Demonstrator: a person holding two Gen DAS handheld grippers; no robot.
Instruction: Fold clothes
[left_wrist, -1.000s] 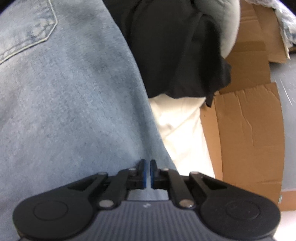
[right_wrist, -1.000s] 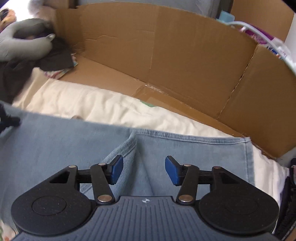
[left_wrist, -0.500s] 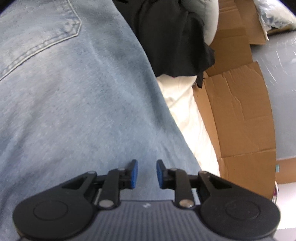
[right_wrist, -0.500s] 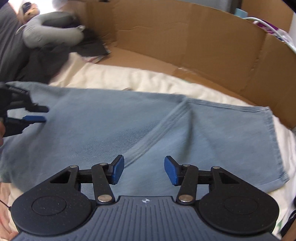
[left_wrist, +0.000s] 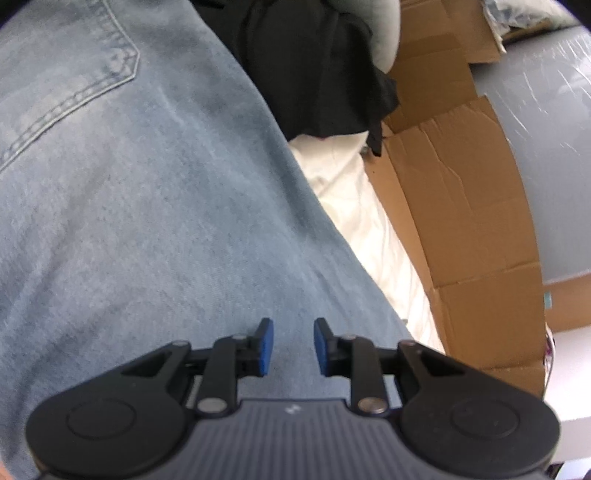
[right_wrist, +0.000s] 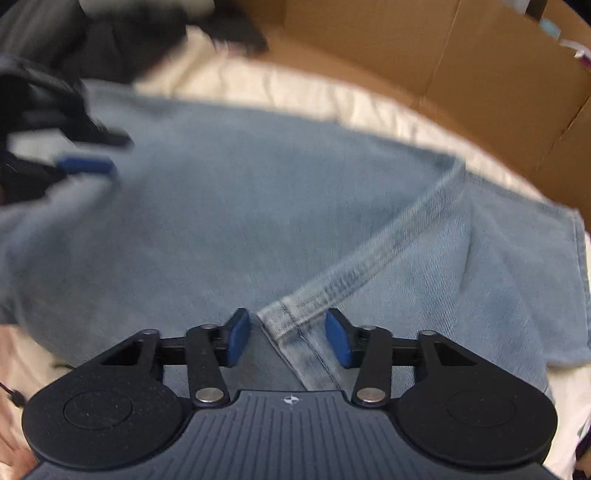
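Both grippers now off the denim, left jaws spread after letting go.

One pair of jeans (right_wrist: 258, 206) lies flat on one white sheet (left_wrist: 354, 206), near side of the cardboard wall (right_wrist: 480, 74); left gripper (left_wrist: 290, 345) hangs over the seat end by the back pocket (left_wrist: 74, 85), jaws apart, empty. Right gripper (right_wrist: 282, 338) straddles the leg seam (right_wrist: 369, 258), jaws spread, probably lining up the next pinch (not closed yet). One black garment (left_wrist: 314, 66) piled at far left, likely waiting its turn.
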